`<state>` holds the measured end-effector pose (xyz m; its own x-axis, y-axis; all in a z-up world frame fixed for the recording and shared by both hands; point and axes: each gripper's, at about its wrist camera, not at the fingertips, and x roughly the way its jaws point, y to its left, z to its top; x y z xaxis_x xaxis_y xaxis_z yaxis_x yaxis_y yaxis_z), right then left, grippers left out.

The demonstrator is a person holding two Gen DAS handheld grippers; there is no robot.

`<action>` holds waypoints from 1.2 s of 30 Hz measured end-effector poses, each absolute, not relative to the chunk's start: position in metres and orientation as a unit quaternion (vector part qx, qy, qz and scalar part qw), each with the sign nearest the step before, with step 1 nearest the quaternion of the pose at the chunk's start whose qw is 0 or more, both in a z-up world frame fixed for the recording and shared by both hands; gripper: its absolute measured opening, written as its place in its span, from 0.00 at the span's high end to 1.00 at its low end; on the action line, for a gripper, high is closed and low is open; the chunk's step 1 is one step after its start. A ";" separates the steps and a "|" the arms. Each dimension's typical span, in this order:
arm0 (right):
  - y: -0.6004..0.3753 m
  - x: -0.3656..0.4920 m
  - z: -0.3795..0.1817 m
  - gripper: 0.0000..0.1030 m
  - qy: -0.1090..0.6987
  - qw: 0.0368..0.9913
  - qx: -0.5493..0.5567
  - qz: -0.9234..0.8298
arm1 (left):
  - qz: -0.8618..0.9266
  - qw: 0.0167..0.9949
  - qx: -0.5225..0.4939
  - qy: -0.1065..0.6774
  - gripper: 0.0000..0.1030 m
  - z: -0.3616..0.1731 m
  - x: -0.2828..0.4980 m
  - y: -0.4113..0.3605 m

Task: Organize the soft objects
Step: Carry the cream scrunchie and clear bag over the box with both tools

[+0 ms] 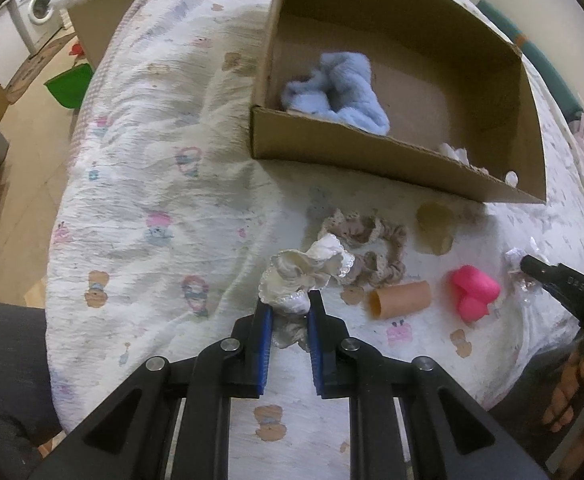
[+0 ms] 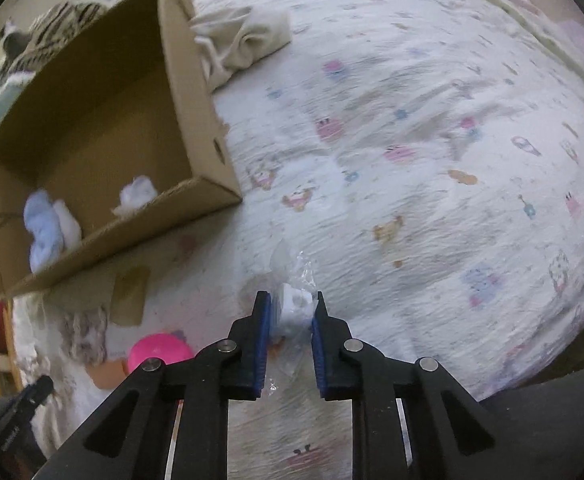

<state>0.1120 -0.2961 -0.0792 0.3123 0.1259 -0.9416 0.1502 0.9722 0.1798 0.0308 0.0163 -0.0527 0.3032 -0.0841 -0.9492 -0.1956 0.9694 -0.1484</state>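
The white scrunchie (image 1: 298, 278) is gripped by the left hand-held gripper (image 1: 288, 300) above the bed (image 1: 152, 184), the box (image 1: 372, 160) lying ahead; a wrapped white piece (image 2: 295, 306) is pinched by the right hand-held gripper (image 2: 291, 304).

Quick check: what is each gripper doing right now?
Left gripper: shut on the cream satin frilled scrunchie.
Right gripper: shut on the small white item in crinkly clear plastic wrap.

Two close wrist fisheyes along the fingers, downward over the bed (image 1: 152, 184), both sharing the cardboard box (image 1: 372, 160).
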 end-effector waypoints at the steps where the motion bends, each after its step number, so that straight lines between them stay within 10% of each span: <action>1: -0.300 0.112 -0.075 0.81 0.583 0.803 0.123 -0.001 | 0.038 0.801 -0.117 0.586 0.85 -0.051 0.030 0.018; 36: -0.287 0.089 0.034 0.84 0.414 0.859 0.207 0.219 | 0.052 0.875 -0.093 0.473 0.85 0.036 0.039 0.025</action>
